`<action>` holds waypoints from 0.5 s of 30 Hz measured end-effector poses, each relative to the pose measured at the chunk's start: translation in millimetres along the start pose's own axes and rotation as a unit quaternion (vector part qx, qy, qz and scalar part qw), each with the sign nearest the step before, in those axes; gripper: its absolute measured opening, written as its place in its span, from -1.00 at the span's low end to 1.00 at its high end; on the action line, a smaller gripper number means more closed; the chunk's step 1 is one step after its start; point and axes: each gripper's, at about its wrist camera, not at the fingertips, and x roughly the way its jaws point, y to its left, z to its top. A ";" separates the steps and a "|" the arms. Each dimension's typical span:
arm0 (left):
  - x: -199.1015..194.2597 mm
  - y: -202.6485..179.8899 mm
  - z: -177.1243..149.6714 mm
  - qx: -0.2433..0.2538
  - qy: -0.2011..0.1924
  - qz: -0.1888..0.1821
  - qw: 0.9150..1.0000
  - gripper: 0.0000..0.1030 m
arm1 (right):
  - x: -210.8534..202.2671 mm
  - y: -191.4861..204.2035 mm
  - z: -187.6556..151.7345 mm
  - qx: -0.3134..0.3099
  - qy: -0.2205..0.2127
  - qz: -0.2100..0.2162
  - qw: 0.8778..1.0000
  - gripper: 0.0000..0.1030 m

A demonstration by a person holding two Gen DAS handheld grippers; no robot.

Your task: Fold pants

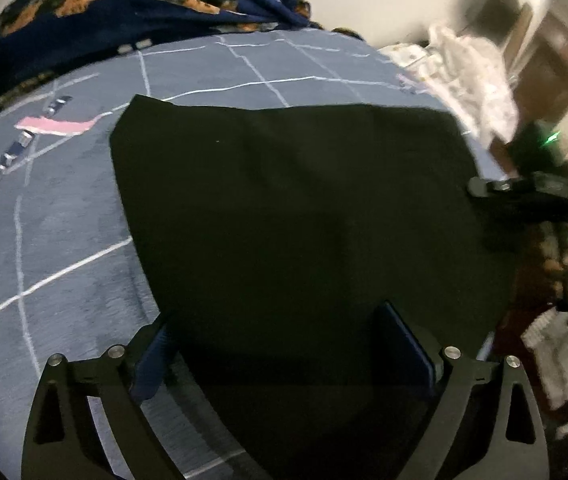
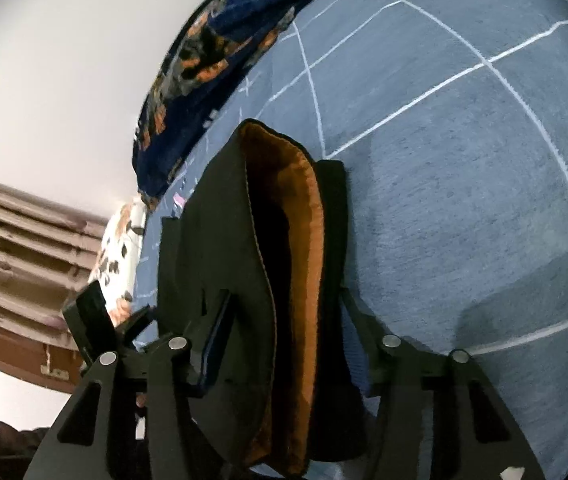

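The black pants (image 1: 292, 216) lie on a bed covered with a grey-blue sheet (image 1: 63, 264) marked by white grid lines, and they already form a broad, roughly rectangular block, so I judge that at least one fold is made and a further fold or a final squaring-up is in hand. From the left wrist view the left tongs (image 1: 284, 356) stand wide, their blue-padded fingers (image 1: 404, 344) spread to either side of the near edge of the cloth; the fabric passes between them but I see no pinch on it. From the right wrist view the right tongs (image 2: 284, 344) are also spread, with the open end of the garment between the fingers, its orange lining (image 2: 304, 216) showing inside the black shell; whether the pads actually bear on the cloth cannot be told. The right tool appears in the left view at the right-hand edge of the pants (image 1: 524, 192), so the two tools sit at adjoining sides of the block. A dark blue patterned blanket (image 1: 123, 4) is heaped at the far side of the bed, apart from the pants, and pale clothing (image 1: 472, 76) lies beyond the bed's corner. The next move, in my judgement, calls for both tongs to close on the near edge, catching all layers together, then lift and carry it evenly toward the far edge so the layers do not slide or gape at the lined opening.
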 end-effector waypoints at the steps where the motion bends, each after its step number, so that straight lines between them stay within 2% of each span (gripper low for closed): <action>1: -1.5 5.3 0.8 -0.012 -0.003 -0.024 1.000 0.82 | 0.3 -3.3 1.4 0.008 0.005 0.009 1.000 -0.10; 3: -2.7 12.5 3.5 -0.036 -0.005 -0.056 0.998 0.82 | 1.8 -6.7 3.0 0.018 0.008 0.018 1.000 -0.09; 6: -2.0 16.2 7.5 -0.055 -0.007 -0.085 0.995 0.80 | 4.5 -3.0 2.3 0.016 0.008 0.017 1.000 -0.03; 7: -1.7 15.3 8.8 -0.054 -0.008 -0.087 0.995 0.70 | 6.0 -0.6 1.6 0.013 0.008 0.014 1.000 -0.04; 8: -0.9 15.2 10.0 -0.052 -0.008 -0.086 0.995 0.62 | 7.2 0.3 1.2 0.010 0.009 0.011 1.000 -0.16; 9: -0.6 16.0 10.6 -0.053 -0.011 -0.086 0.995 0.44 | 9.5 0.7 0.4 0.010 0.012 0.007 1.000 -0.24; 10: 0.1 18.6 11.7 -0.058 -0.013 -0.086 0.995 0.17 | 11.0 0.0 0.3 0.016 0.012 0.010 1.000 -0.31; 12: 0.1 28.3 11.8 -0.078 -0.013 -0.087 0.993 -0.22 | 10.9 -1.2 -0.2 0.024 0.010 0.021 0.999 -0.38; 13: -0.6 36.1 10.8 -0.099 -0.014 -0.102 0.990 -0.34 | 10.7 -0.7 -1.1 0.025 0.010 0.028 0.999 -0.41; 15: -1.7 42.4 9.8 -0.113 -0.015 -0.114 0.987 -0.42 | 10.3 -0.4 -2.6 0.032 0.010 0.043 0.999 -0.44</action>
